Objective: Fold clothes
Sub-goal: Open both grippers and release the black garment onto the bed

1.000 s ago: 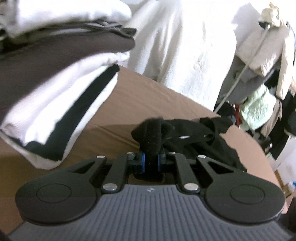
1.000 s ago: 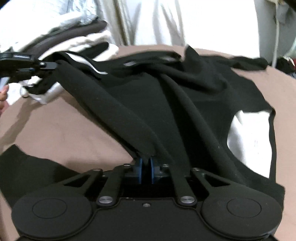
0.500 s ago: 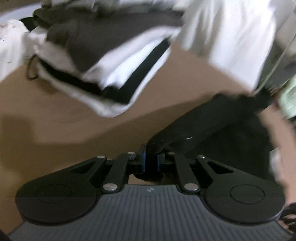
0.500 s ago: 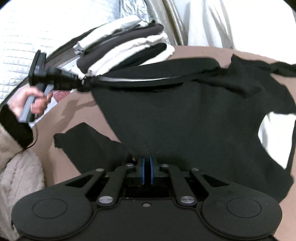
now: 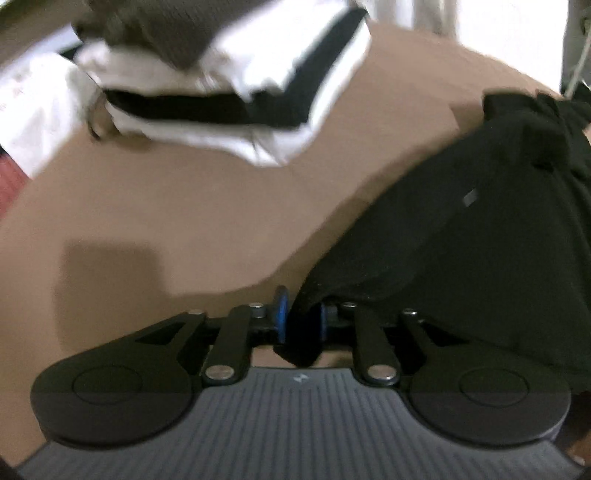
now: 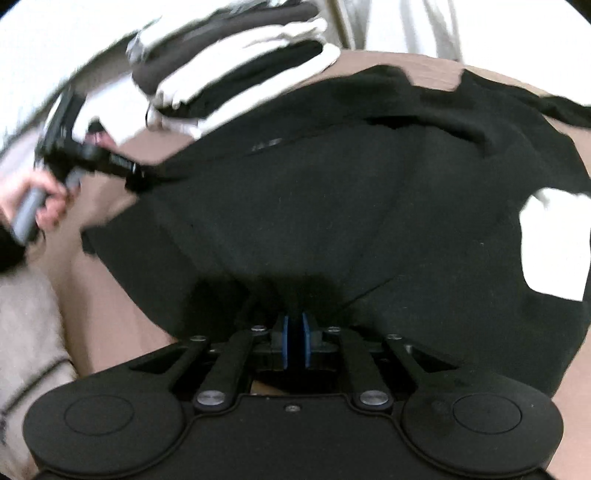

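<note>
The brown bed [image 6: 92,321] carries the black shirt [image 6: 351,206] across mid-frame, a folded pile [image 6: 236,62] upper left. Left gripper [image 5: 300,319] and right gripper [image 6: 294,341] each pinch its hem; keep tension even, lay it flat.

Probably a home bedroom, tan bedsheet [image 5: 192,206], stack of folded clothes [image 6: 236,62], white curtain [image 6: 424,26]
</note>
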`<state>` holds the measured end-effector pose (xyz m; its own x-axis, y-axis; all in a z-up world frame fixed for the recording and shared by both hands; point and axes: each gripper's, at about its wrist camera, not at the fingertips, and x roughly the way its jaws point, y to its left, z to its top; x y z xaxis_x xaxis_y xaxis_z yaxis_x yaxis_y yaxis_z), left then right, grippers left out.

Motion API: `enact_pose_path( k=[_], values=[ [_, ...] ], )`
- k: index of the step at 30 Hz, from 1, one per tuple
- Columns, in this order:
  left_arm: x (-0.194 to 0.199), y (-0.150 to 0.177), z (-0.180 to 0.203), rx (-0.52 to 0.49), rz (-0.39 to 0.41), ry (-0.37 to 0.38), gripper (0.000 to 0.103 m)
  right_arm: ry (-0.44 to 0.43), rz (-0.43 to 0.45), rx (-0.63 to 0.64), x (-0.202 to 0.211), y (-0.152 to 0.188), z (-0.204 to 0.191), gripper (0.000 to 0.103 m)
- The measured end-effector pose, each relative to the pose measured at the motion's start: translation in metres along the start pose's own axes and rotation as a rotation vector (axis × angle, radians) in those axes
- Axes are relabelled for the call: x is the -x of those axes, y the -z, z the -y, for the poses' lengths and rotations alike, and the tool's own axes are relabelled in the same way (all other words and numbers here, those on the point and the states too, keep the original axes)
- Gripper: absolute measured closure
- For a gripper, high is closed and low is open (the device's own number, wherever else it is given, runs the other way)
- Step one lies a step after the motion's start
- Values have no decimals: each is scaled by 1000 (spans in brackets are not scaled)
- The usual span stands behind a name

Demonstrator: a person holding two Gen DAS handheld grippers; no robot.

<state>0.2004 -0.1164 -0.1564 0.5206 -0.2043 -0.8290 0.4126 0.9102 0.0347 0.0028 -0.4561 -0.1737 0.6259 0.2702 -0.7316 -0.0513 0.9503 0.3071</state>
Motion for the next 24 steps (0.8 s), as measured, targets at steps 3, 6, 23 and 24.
enact_pose_path(
  k=[3, 6, 23, 24],
  values=[
    [18, -8, -4, 39, 90, -40, 67, -40, 72, -84, 25, -7, 20, 70],
    [39, -15, 0, 69, 163, 13, 64, 60, 137, -100, 52, -9, 45, 58],
    [-13, -112, 209, -193, 169, 337, 40, 179, 311, -397, 60, -91, 257, 47],
    [-18, -116, 225, -209, 161, 337, 40, 187, 347, -427, 65, -94, 265, 46]
  ],
)
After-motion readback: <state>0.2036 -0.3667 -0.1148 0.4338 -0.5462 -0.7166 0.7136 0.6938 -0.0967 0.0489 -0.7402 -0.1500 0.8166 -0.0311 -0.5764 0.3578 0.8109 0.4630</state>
